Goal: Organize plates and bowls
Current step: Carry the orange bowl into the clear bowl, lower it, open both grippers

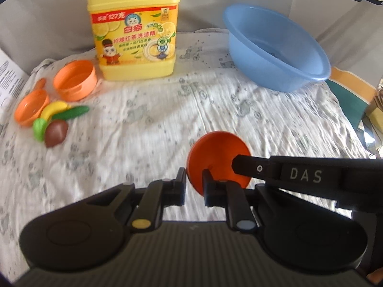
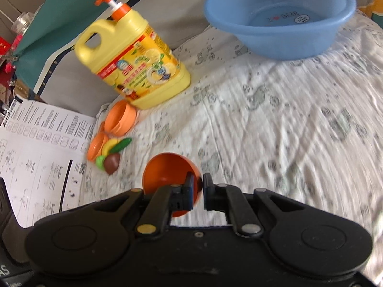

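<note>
The main risk is a slip: both claws pinch the same small orange bowl by thin bits of its rim, so if the two hands drift apart or twist against each other the bowl could pop free and drop onto the cloth, or roll toward the toy food. The left gripper is closed narrow on the bowl's near edge, one finger on each side of the rim, with the bowl tilted up ahead of it. The right gripper is likewise nearly closed on the rim at the bowl's right side, the bowl sitting just left of and in front of its fingers. Both frames are blurred, so how firmly the pads bite is hard to judge. The basin stands well apart at the far right, the other orange bowl and plate far left by the bottle.
</note>
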Motion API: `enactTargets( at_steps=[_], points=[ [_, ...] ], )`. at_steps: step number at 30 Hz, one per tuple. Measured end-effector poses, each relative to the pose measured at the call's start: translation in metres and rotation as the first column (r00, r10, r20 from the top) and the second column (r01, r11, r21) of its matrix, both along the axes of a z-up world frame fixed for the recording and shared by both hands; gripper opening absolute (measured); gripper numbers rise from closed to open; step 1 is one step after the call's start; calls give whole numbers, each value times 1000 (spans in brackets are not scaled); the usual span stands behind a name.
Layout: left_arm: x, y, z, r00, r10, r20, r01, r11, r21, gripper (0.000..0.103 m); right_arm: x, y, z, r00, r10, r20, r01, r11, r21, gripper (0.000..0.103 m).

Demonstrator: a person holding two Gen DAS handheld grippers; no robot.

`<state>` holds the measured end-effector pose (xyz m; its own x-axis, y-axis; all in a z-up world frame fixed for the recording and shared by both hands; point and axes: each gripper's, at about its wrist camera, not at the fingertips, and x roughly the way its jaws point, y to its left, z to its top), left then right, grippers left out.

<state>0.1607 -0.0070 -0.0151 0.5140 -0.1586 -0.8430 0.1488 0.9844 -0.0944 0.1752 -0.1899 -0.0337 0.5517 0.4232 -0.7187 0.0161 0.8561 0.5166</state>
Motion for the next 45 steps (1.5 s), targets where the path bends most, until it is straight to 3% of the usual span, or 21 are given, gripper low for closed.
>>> enactTargets(
  at_steps=[17, 26, 33, 45],
  points=[
    [-121, 14, 27, 1000, -20, 14, 20, 999, -46, 13, -115, -2, 18, 999, 30, 13, -30, 1000, -7, 8],
    [-167, 19, 27, 1000, -22, 7, 23, 998, -64, 14, -162, -1, 18, 998, 57, 14, -57, 998, -24, 8],
    [-181, 17, 13, 999, -28, -23, 26, 996, -88, 15, -183, -5, 12, 998, 55, -8, -55, 998, -34, 9],
    [-179, 16, -1, 998, -31, -50, 27, 996, -87, 16, -184, -4, 0, 998, 51, -43, -52, 998, -34, 11]
  ],
)
